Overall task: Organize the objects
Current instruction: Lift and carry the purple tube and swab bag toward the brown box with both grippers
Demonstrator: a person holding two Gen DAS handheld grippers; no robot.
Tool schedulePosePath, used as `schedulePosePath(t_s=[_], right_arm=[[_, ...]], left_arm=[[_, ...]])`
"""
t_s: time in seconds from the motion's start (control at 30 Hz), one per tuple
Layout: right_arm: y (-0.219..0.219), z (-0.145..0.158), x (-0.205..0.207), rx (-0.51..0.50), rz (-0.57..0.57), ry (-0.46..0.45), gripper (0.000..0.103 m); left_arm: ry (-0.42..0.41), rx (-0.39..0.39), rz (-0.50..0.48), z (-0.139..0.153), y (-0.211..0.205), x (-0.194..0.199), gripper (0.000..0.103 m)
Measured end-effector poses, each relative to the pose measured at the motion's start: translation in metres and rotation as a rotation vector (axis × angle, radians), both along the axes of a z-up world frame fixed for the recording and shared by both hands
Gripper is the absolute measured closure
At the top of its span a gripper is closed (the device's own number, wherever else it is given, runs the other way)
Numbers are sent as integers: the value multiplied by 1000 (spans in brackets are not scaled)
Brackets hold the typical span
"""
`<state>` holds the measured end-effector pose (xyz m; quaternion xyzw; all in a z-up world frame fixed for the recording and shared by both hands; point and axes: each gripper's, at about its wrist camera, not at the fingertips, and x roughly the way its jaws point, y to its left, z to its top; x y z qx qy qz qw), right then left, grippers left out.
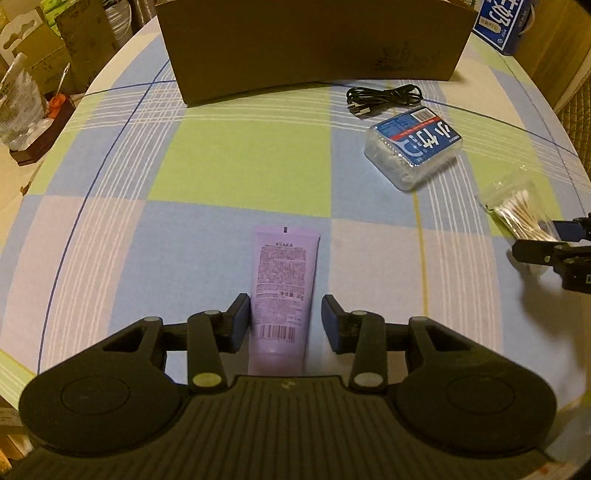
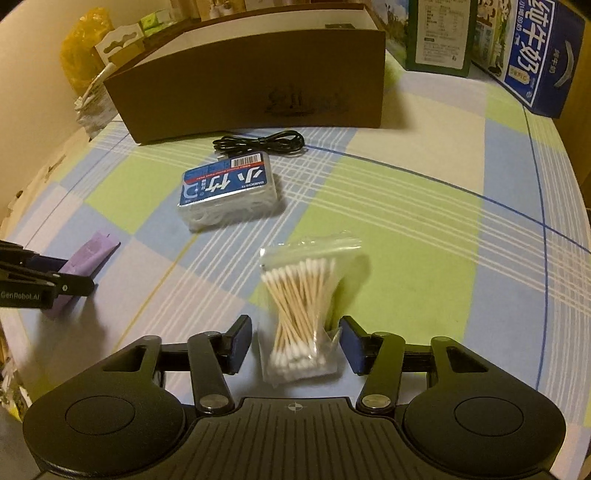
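Observation:
A purple tube [image 1: 282, 291] lies flat on the checked tablecloth, its cap end between the fingers of my left gripper [image 1: 285, 325], which is open; the left pad touches the tube's side and the right pad stands off it. A clear bag of cotton swabs [image 2: 301, 314] lies between the fingers of my right gripper [image 2: 295, 345], also open, the right pad close against the bag. A blue-labelled clear box [image 1: 413, 149] [image 2: 229, 192] and a coiled black cable [image 1: 384, 98] [image 2: 262, 144] lie in front of a brown cardboard box [image 1: 314, 48] [image 2: 251, 85].
Blue milk cartons [image 2: 535, 59] and a green carton [image 2: 439, 35] stand at the table's back right. Boxes and bags [image 1: 29, 85] crowd the space beyond the left edge. Bare cloth [image 1: 240, 166] stretches between the tube and the cardboard box.

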<state>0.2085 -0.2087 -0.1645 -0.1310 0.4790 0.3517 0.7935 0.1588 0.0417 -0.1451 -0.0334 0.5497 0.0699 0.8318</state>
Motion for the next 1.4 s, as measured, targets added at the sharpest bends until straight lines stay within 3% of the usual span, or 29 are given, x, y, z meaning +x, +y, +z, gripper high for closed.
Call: schedulePosePath(t_s=[0.07, 0.2, 0.3, 0.83, 1.4], right_arm=[[3, -1, -2, -8, 1, -20, 54], [7, -1, -6, -16, 21, -37, 76], [6, -1, -7, -13, 29, -30, 79], [5, 10, -13, 11, 26, -19, 81], [10, 32, -8, 68, 23, -40, 81]], left_arm=[[0, 1, 7, 0, -1, 1, 67], [-10, 5, 15, 0, -2, -2, 72], [-14, -2, 20, 1, -3, -5, 74], [-17, -32, 61, 5, 5, -18, 74], [-83, -44, 50, 31, 9, -15, 75]])
